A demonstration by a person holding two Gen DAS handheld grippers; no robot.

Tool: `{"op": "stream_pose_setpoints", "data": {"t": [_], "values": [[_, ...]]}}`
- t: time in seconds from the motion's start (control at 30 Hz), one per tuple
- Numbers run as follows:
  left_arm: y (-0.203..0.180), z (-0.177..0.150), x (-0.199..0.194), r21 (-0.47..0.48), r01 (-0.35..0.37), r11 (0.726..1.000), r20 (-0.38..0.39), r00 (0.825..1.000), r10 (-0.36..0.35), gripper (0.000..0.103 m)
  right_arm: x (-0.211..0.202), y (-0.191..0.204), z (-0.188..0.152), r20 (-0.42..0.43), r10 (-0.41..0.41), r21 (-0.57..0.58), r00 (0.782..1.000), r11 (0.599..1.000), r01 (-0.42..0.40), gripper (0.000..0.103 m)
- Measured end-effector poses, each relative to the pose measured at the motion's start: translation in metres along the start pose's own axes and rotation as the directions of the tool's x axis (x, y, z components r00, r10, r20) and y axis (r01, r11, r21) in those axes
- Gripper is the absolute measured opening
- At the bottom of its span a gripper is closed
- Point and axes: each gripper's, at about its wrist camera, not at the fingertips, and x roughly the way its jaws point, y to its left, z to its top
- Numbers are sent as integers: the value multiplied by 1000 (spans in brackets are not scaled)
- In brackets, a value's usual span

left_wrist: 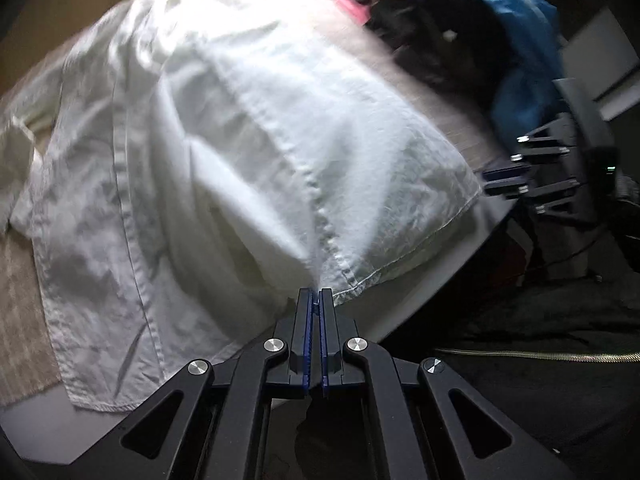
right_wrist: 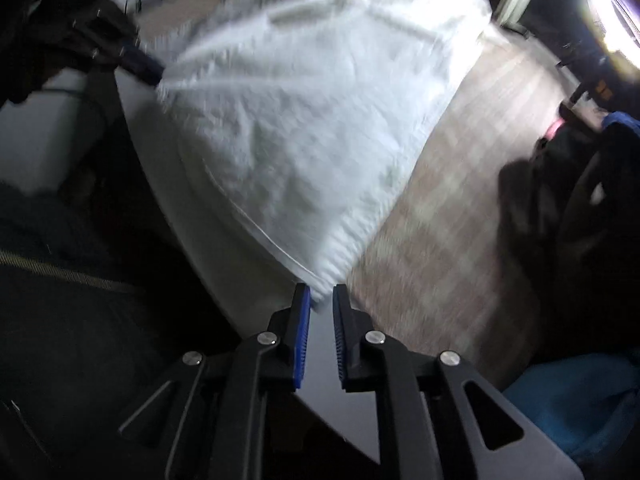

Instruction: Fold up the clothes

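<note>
Left wrist view shows the wide grey bench [left_wrist: 436, 92] with its woven beige cover, its near edge curving down to the right into dark open room. A crumpled white cotton shirt [left_wrist: 208, 128] covers most of the bench, its stitched hem lying along that near edge, with bare bench surface beyond it on the right. A heap of dark brown, navy and bright blue clothes [left_wrist: 472, 28] sits at the far right side, apart from the shirt. The left tool [left_wrist: 319, 296] is pinched tight on the shirt's hem at a seam. Right wrist view shows the hem's other corner lying between the blue pads of the right tool [right_wrist: 321, 294], which stands narrowly apart; whether the pads press the cloth I cannot tell. Only this view shows the bright window [right_wrist: 616, 28] at the far right.
</note>
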Motion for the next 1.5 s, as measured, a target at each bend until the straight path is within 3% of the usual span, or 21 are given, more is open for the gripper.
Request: {"op": "stream_pose_setpoints", "data": {"t": [0.1,0.2,0.33,0.4,0.5,0.57,0.67,0.73,0.8,0.83,0.9,0.97,1.03,1.1,1.2,1.3,1.37,1.43,1.5], "values": [[6,-6,0,-29,-13,999,-8,1000,12,6,-16,-22,-1,20,43,88,999,995,-44,12],[12,-15,-14,-50,-24,998,20,999,25,17,-36,-39,11,106,91,159,990,981,-107,13],[25,-13,-16,-94,-75,993,39,996,79,18,-20,-26,44,183,154,98,971,980,-174,13],[32,-9,-16,-126,-89,988,65,993,98,18,5,-21,55,164,186,85,969,976,-202,13],[49,-15,-22,-183,-156,971,72,983,172,18,39,-26,53,45,215,108,976,970,-218,13],[67,-28,-36,-254,-193,948,90,971,222,20,30,-35,47,35,240,109,970,964,-243,13],[93,-50,-54,-360,-204,911,118,958,261,29,-9,-55,57,104,240,131,965,959,-253,14],[98,-56,-53,-372,-213,903,113,956,271,34,-36,-69,74,177,272,155,946,941,-299,23],[104,-58,-50,-366,-240,899,95,952,292,42,-57,-75,95,244,293,148,924,931,-334,49],[107,-58,-48,-353,-277,894,81,943,324,45,-63,-75,107,261,298,133,918,931,-340,53],[113,-58,-44,-330,-347,878,56,921,385,45,-72,-75,132,287,304,106,908,933,-345,53],[127,-61,-42,-364,-382,850,37,905,423,45,-71,-71,147,276,290,84,916,942,-324,53],[135,-64,-37,-376,-399,836,21,899,438,45,-69,-65,159,265,280,61,923,950,-306,53],[133,-64,-28,-339,-423,840,9,892,452,46,-61,-61,163,253,277,56,927,952,-300,53],[128,-62,-27,-297,-424,856,52,887,458,40,-49,-65,166,226,270,71,936,954,-292,53],[129,-61,-27,-344,-382,858,85,897,434,6,-38,-73,170,209,262,85,942,955,-284,53],[124,-59,-29,-369,-355,859,112,900,420,2,-35,-83,168,206,243,93,948,960,-266,53],[117,-55,-45,-430,-210,878,206,924,322,1,-32,-97,163,203,225,113,953,961,-251,53],[90,-45,-79,-443,-50,895,363,903,230,1,-27,-117,158,200,226,149,953,955,-257,53]]}}
